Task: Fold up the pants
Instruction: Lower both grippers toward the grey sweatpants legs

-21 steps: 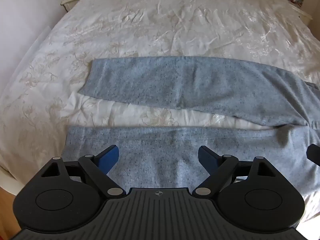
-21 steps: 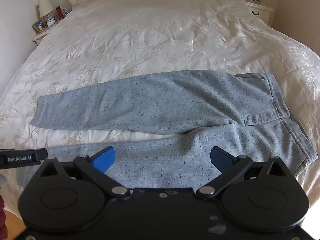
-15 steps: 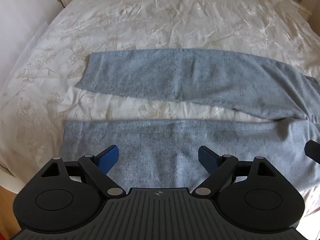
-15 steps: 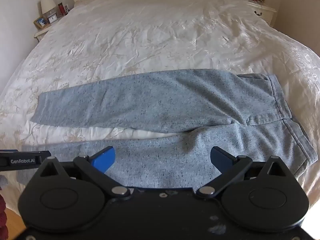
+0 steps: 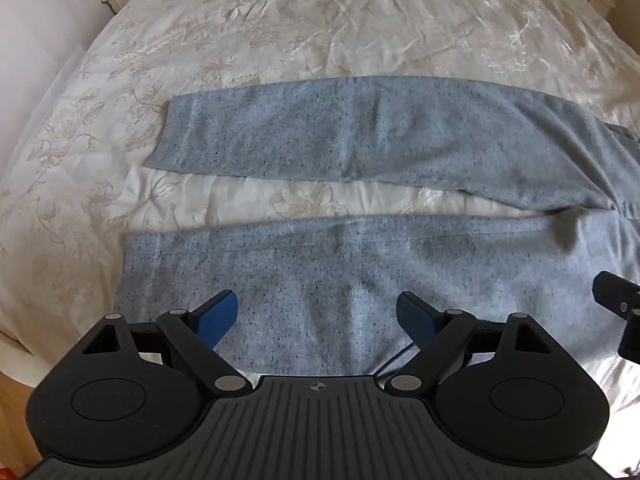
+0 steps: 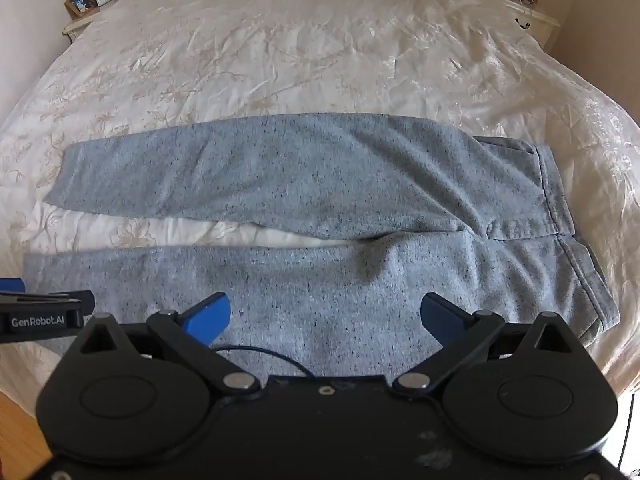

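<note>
Across the bed [image 6: 280, 60] the grey sweatpants [image 6: 320, 280] lie flat, legs running left to right, waistband rightward. Left gripper [image 5: 316, 316] hovers nearer the cuffs, right gripper [image 6: 324, 312] nearer the waist; both fingers spread, empty.

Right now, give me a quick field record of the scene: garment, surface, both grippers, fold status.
garment: grey speckled knit pants, spread flat, legs apart with a strip of bedspread showing between them
waistband: at the right end in the right wrist view
surface: cream floral bedspread
left gripper: open, above the near leg, holding nothing
right gripper: open, above the near leg, closer to the waistband, holding nothing
fold status: no fold made yet
background: nightstands at both sides of the bed head
</note>
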`<action>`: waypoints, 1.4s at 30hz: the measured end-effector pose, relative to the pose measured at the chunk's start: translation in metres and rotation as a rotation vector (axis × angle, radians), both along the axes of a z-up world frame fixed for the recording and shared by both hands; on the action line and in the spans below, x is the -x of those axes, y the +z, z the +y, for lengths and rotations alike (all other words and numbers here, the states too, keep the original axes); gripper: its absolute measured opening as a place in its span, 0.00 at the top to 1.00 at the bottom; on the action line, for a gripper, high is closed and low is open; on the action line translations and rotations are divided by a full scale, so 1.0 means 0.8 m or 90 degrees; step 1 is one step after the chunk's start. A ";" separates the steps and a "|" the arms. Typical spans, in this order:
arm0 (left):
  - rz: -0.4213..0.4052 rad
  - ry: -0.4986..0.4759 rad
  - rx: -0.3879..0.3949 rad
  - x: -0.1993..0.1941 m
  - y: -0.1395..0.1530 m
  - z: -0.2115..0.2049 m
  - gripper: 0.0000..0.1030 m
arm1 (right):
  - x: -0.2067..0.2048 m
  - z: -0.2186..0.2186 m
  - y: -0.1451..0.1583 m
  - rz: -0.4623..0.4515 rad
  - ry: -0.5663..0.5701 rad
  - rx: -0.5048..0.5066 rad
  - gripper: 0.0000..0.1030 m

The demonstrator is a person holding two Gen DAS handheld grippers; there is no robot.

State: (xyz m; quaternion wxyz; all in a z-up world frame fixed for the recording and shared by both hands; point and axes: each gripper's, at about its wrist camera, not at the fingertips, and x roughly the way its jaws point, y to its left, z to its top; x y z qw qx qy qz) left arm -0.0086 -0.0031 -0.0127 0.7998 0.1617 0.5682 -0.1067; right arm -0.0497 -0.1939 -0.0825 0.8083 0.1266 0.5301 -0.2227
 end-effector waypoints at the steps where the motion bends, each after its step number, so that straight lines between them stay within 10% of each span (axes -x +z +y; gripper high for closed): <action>1: 0.000 -0.001 -0.001 0.001 0.000 0.001 0.16 | 0.001 -0.001 0.000 0.000 -0.001 -0.001 0.00; 38: 0.006 0.005 0.004 0.010 -0.002 0.015 0.16 | 0.009 0.008 0.003 -0.030 0.004 -0.032 0.04; 42: -0.018 0.009 0.032 0.002 0.007 0.027 0.32 | 0.011 0.016 0.007 -0.067 0.010 -0.040 0.12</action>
